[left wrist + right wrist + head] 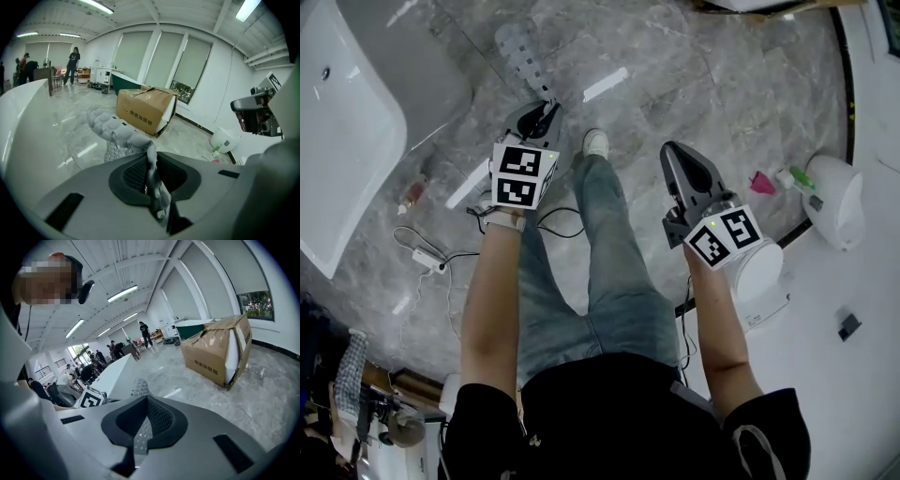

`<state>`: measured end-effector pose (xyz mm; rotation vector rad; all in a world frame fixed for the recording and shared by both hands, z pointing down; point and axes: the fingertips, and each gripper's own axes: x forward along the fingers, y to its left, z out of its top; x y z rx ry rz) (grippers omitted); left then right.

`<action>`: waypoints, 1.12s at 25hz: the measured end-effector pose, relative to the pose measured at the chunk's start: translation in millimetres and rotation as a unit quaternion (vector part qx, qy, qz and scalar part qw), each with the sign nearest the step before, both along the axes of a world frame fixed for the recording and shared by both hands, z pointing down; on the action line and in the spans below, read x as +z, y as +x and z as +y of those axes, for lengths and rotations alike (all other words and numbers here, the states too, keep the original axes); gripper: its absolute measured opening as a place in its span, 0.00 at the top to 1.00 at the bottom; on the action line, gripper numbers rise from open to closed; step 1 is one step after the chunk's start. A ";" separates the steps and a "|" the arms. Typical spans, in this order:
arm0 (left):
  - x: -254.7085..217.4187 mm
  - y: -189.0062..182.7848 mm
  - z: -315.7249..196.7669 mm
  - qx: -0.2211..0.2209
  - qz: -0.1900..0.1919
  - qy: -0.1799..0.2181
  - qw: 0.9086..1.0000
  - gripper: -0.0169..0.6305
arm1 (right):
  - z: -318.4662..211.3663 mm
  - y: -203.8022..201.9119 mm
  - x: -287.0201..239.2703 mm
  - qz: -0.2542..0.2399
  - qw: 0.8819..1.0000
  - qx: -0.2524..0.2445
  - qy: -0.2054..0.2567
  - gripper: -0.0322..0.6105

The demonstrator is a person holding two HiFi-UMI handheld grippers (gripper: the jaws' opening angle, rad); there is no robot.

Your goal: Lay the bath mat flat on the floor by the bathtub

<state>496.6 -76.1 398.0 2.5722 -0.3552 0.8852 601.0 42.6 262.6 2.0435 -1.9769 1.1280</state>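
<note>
The grey bumpy bath mat hangs crumpled from my left gripper, which is shut on one edge of it. In the left gripper view the mat runs from between the jaws out over the marble floor. My right gripper is held to the right of the person's leg, shut, with nothing in it. In the right gripper view its jaws are pressed together, and the mat shows just beyond them. The white bathtub stands at the left.
A cardboard box sits on the floor ahead. A white bin, small bottles and a white appliance are at the right. Cables lie by the tub. People stand far off.
</note>
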 end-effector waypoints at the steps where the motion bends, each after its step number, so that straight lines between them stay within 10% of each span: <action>1: -1.5 4.0 2.1 0.001 0.004 -0.001 1.000 0.88 | -1.3 2.3 -0.8 0.002 1.000 0.002 0.001 0.91; 13: -25.8 34.1 -2.8 -0.017 0.048 0.001 0.999 0.88 | -18.5 15.1 6.1 0.038 0.999 -0.025 -0.003 0.91; 28: 153.2 -123.2 -22.4 -0.101 -0.079 -0.033 0.991 0.87 | -30.2 -78.3 100.2 0.001 0.993 -0.100 -0.069 0.91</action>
